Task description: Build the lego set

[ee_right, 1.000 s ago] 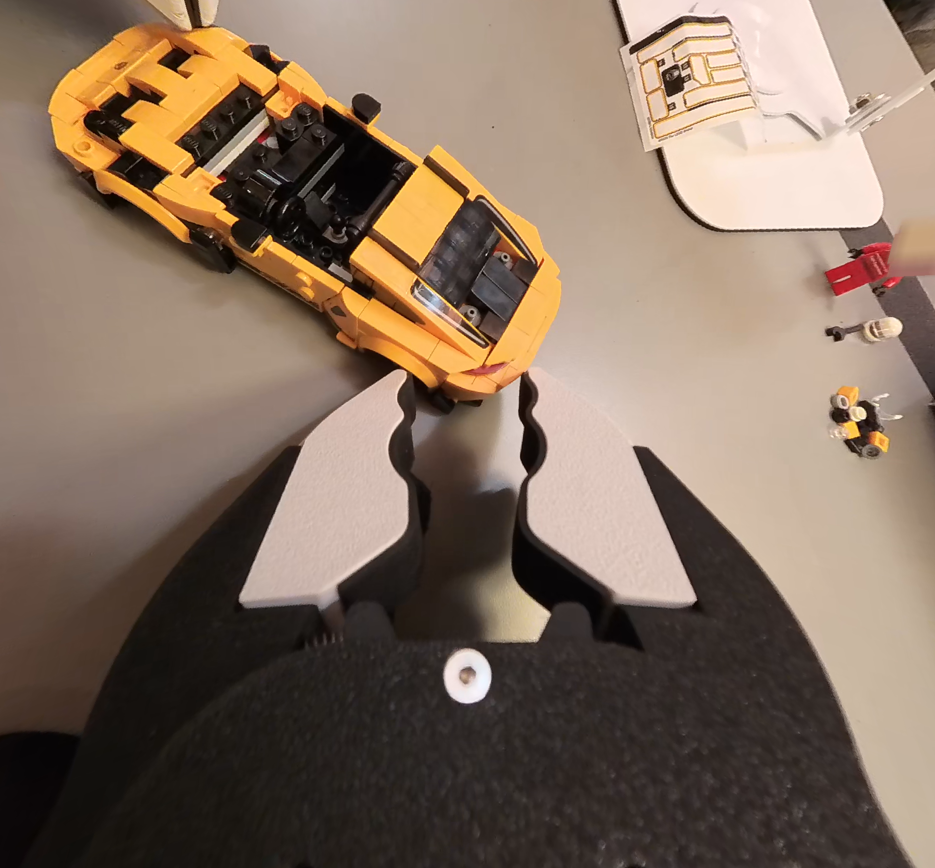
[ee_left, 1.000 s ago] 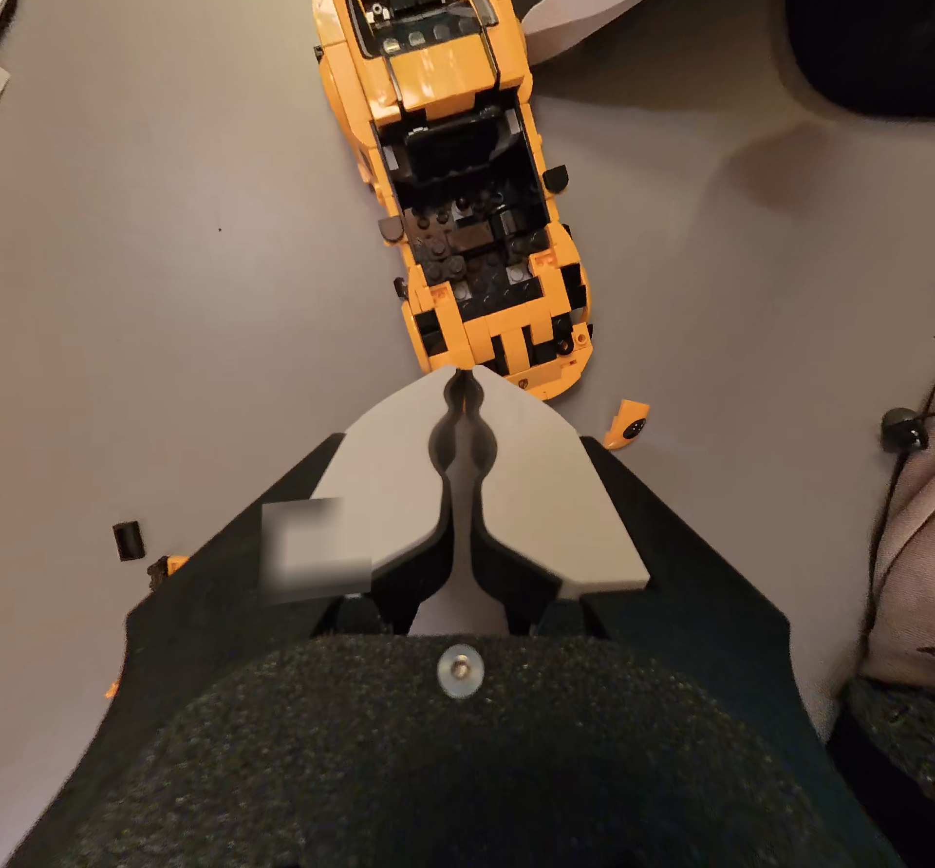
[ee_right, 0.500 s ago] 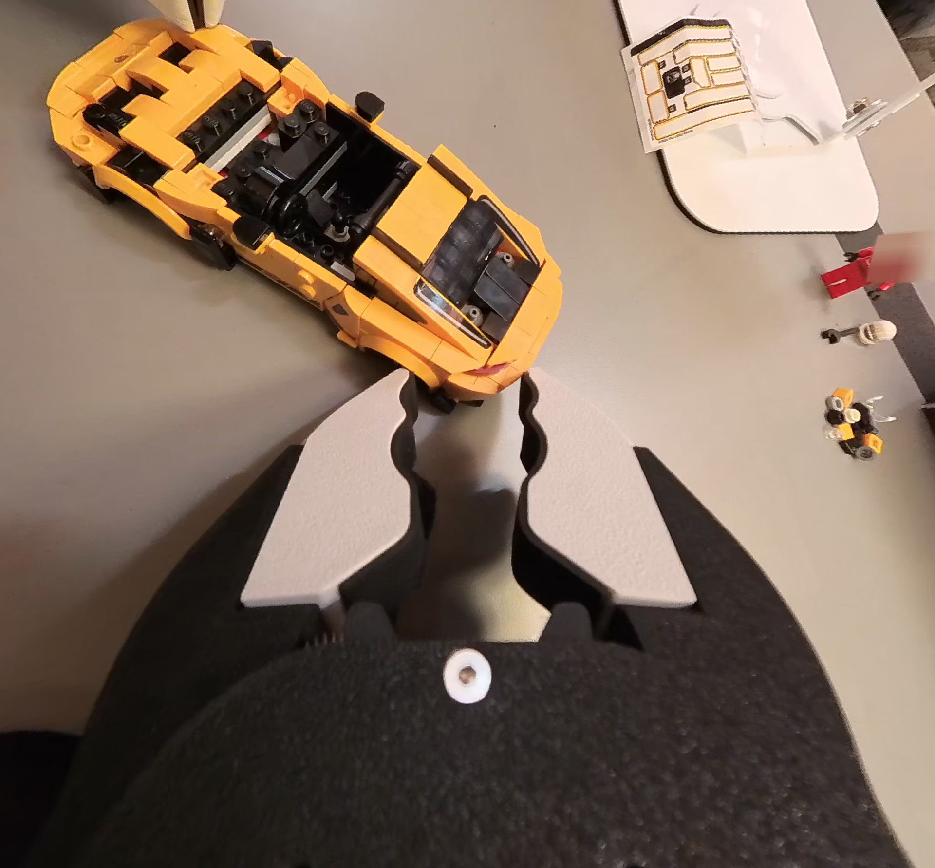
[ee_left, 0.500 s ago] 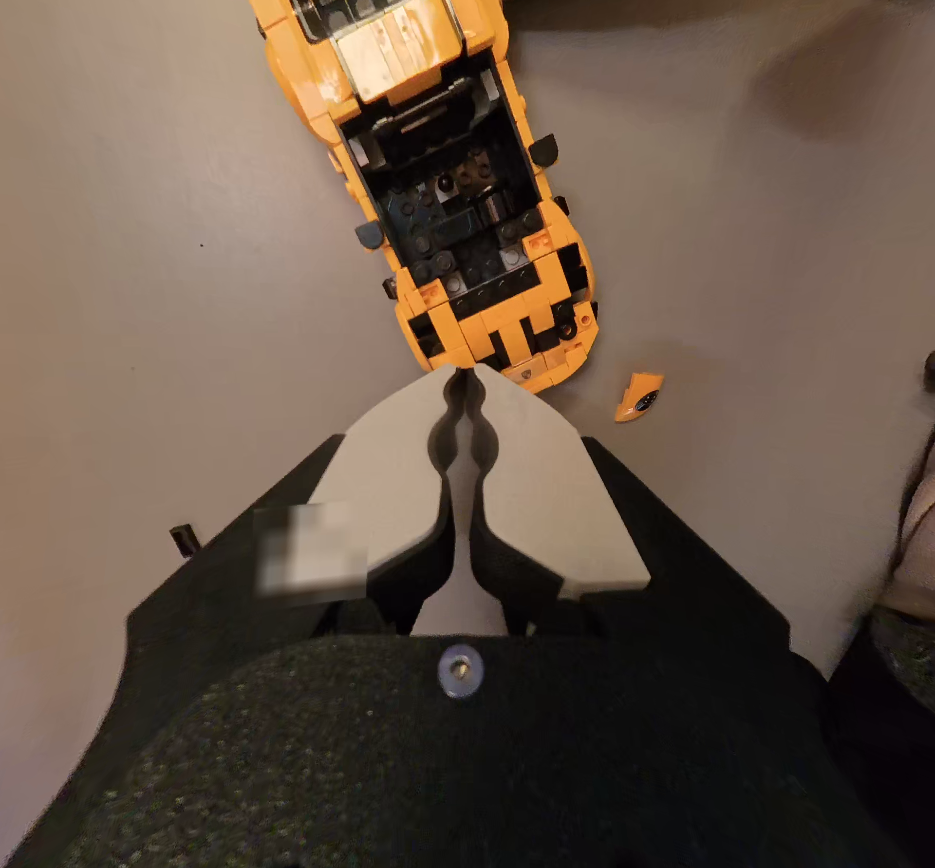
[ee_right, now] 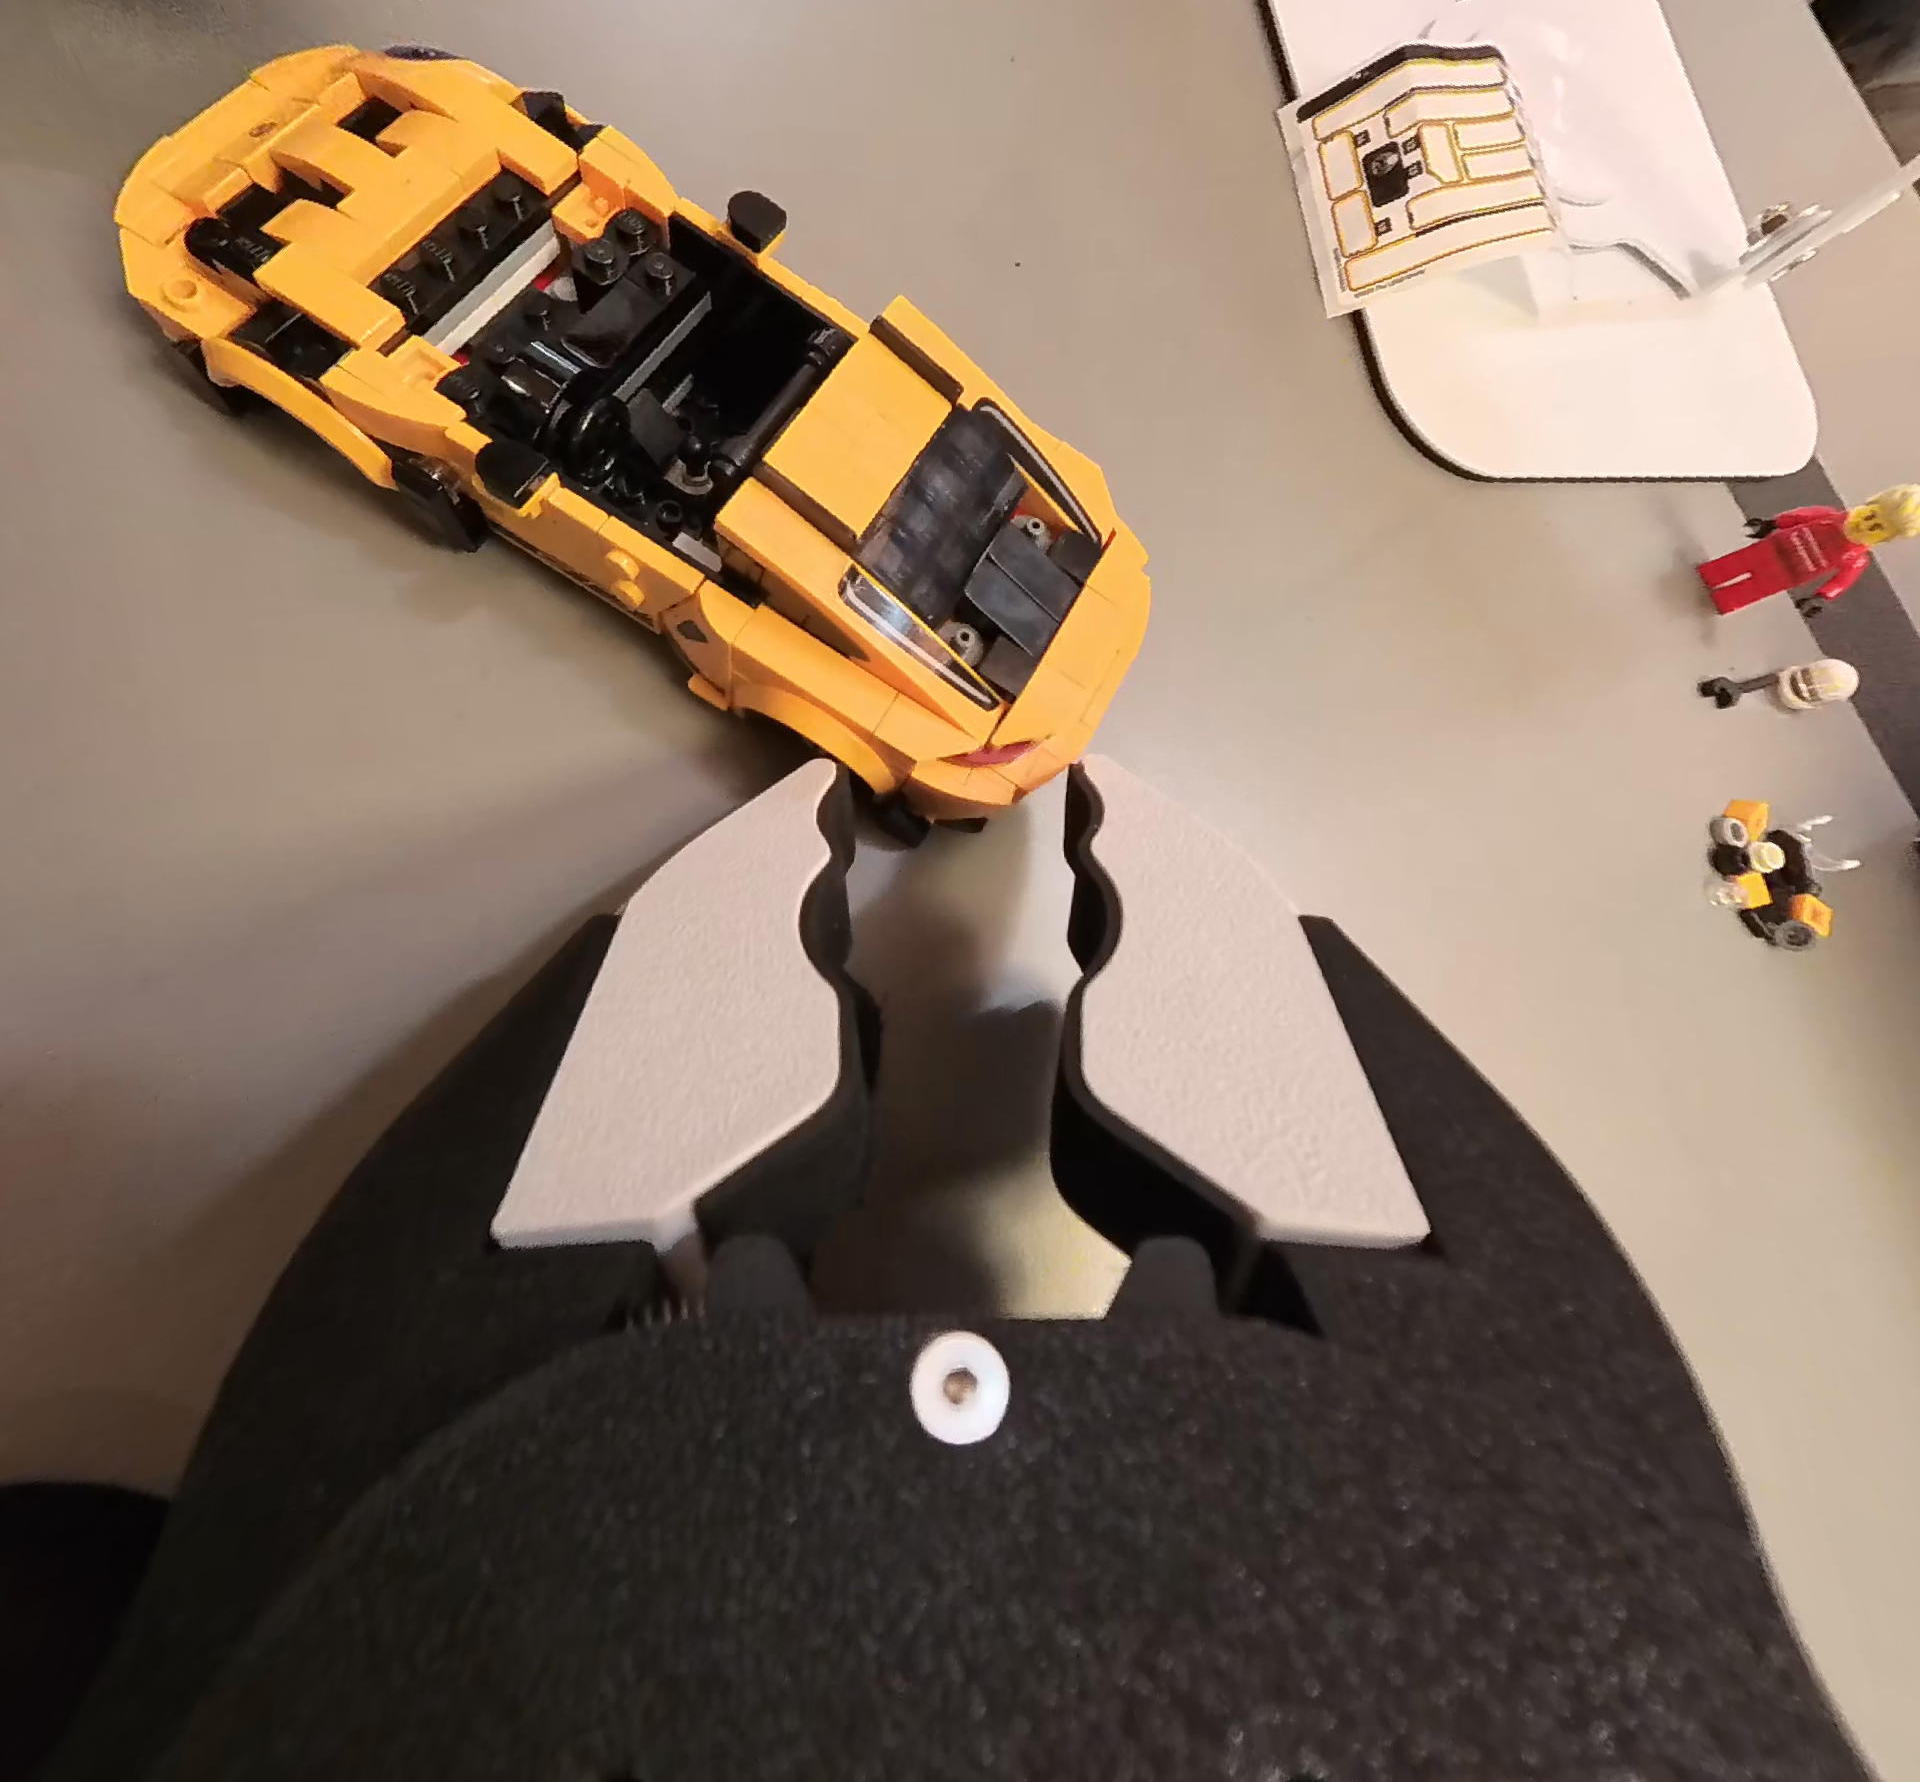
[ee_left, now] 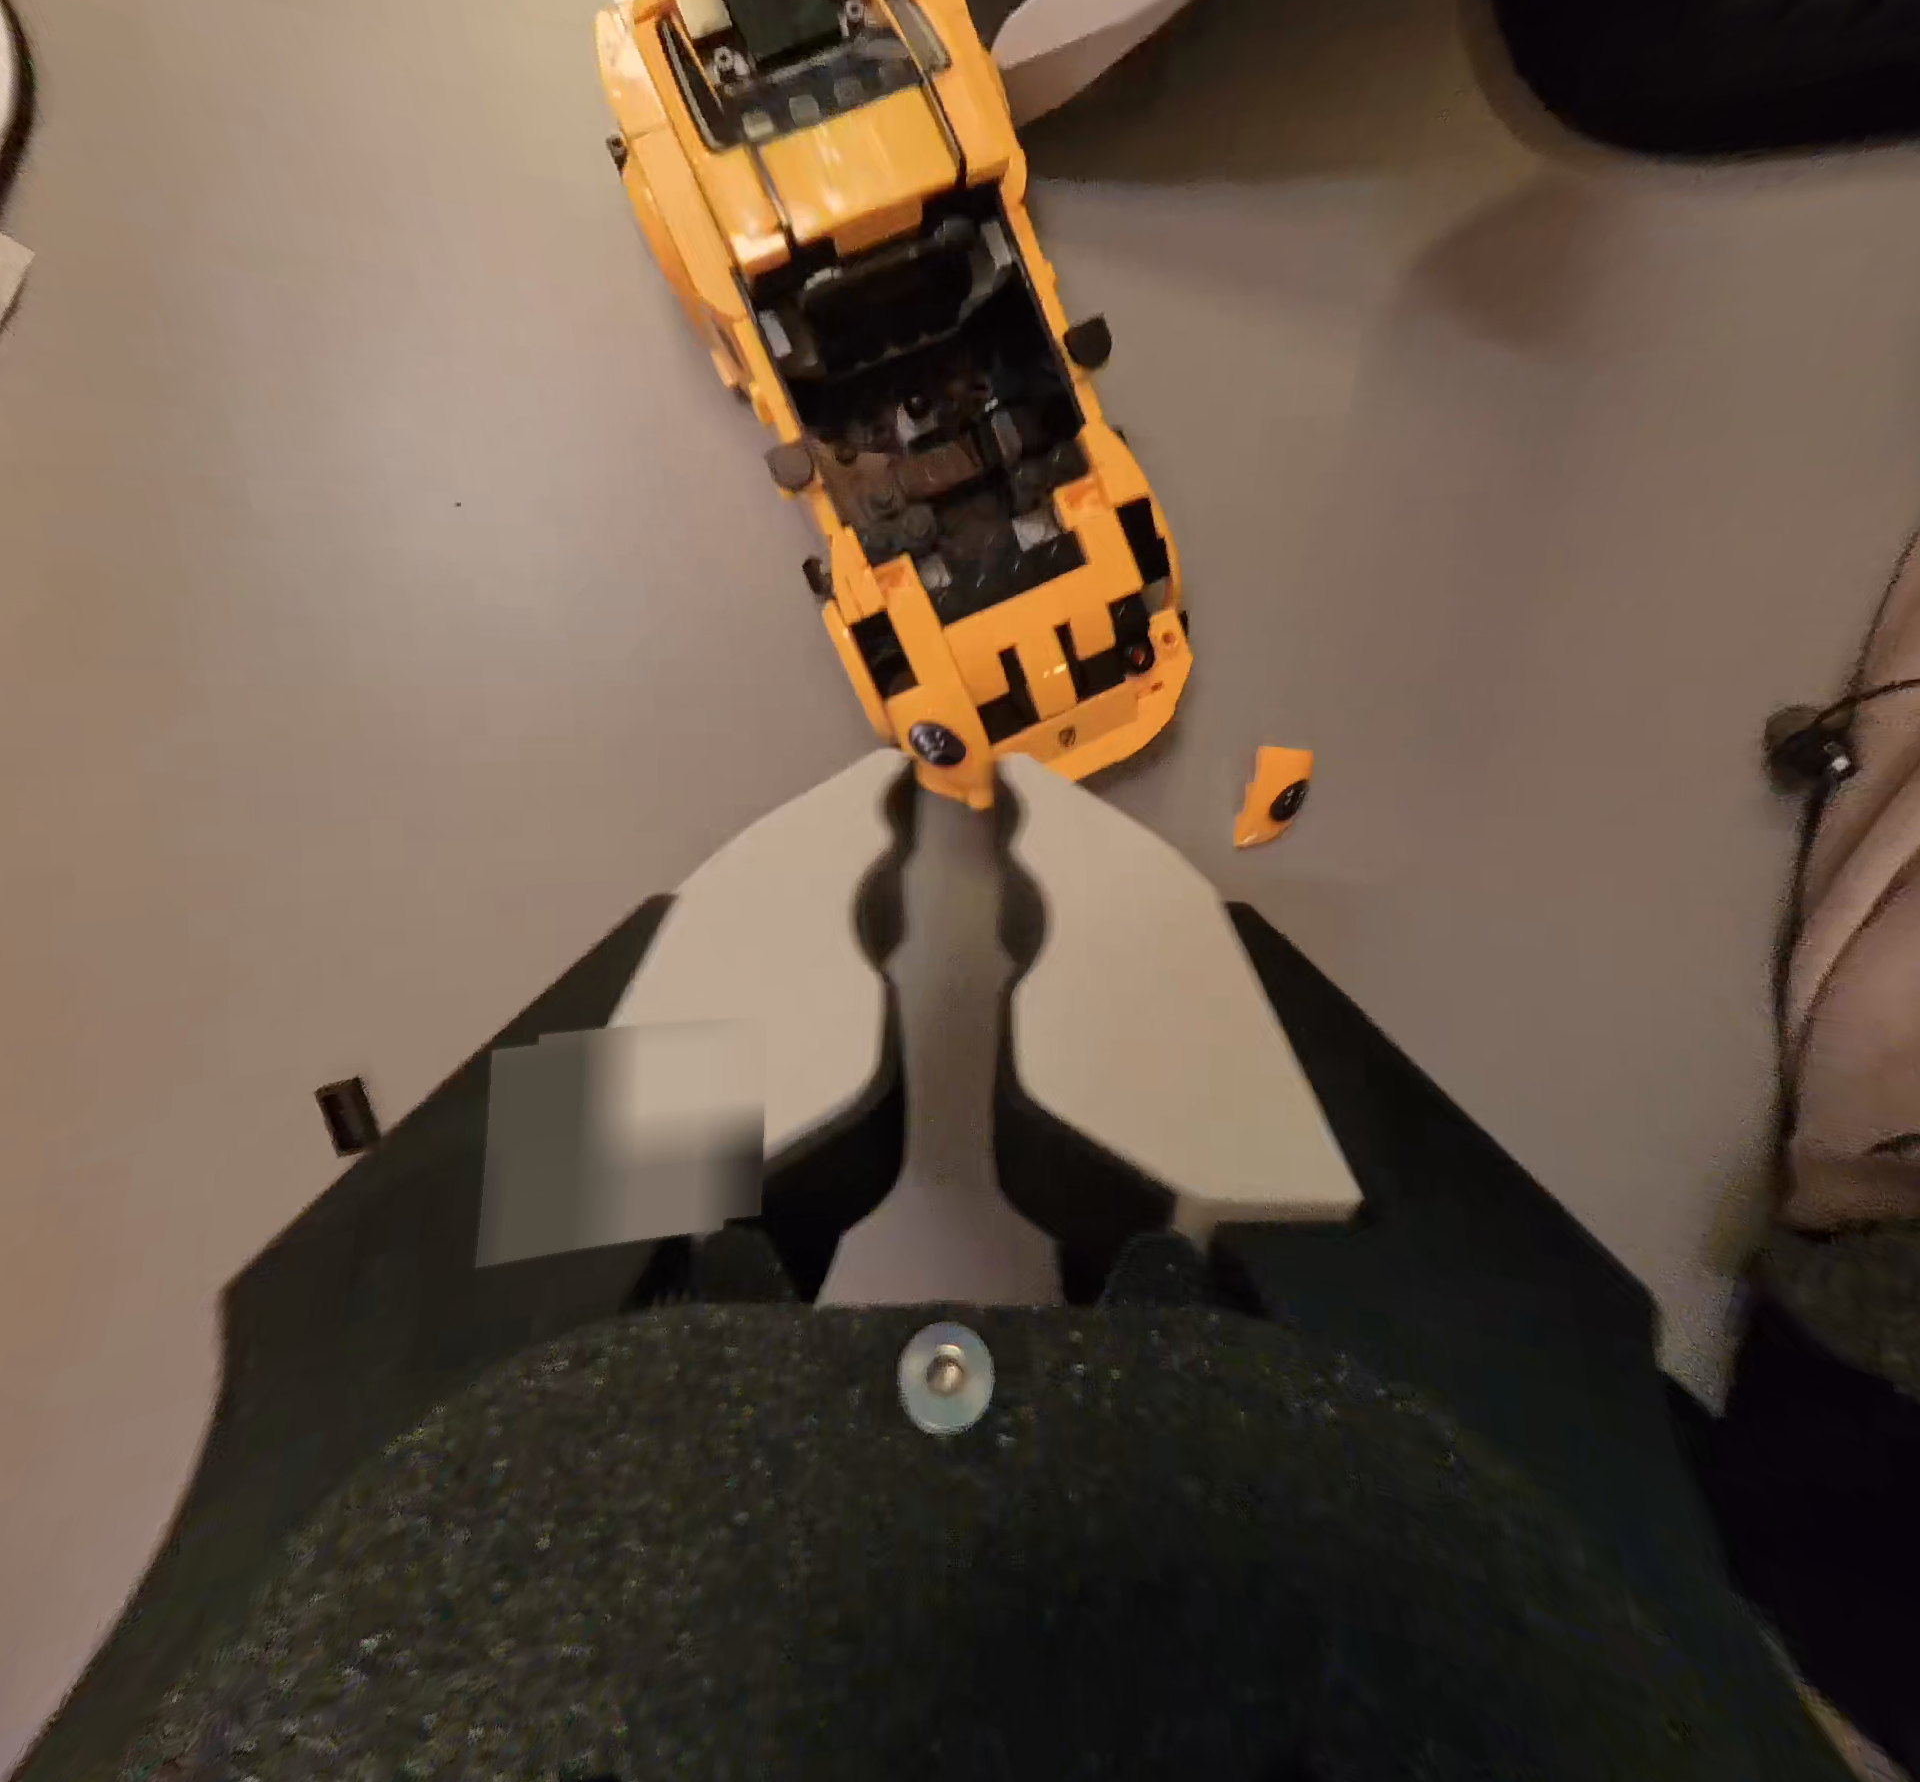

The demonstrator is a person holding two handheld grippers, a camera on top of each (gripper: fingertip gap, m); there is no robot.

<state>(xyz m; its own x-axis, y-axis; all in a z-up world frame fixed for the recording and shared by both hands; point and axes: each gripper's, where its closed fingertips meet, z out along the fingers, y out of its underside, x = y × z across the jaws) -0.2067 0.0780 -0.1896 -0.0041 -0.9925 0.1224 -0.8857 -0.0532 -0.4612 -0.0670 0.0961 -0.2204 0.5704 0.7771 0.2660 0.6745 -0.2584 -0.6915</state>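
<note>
Left wrist view: the left gripper (ee_left: 951, 776), its smooth grey scalloped fingers parted narrowly, flanks a small orange headlight piece (ee_left: 951, 764) at the studded orange-and-black lego car (ee_left: 883, 361)'s near nose; whether it grips is unclear. Right wrist view: the right gripper (ee_right: 951, 782) stands half open around the car's near tail on the matte grey table (ee_right: 312, 797).

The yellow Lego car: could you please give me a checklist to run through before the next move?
1. Car upright on the table: ok.
2. Left gripper fingers apart, flanking the car's front corner: ok. Whether they touch it: cannot tell.
3. Right gripper firmly steadying the car's rear corner: cannot tell. Its fingers flank the corner with a gap between them.
4. Loose orange headlight piece in view, lying apart from the car beside its front: ok.
5. Cabin covered: not ok, the black interior is exposed.
6. Red minifigure well away from both grippers: ok.
</note>
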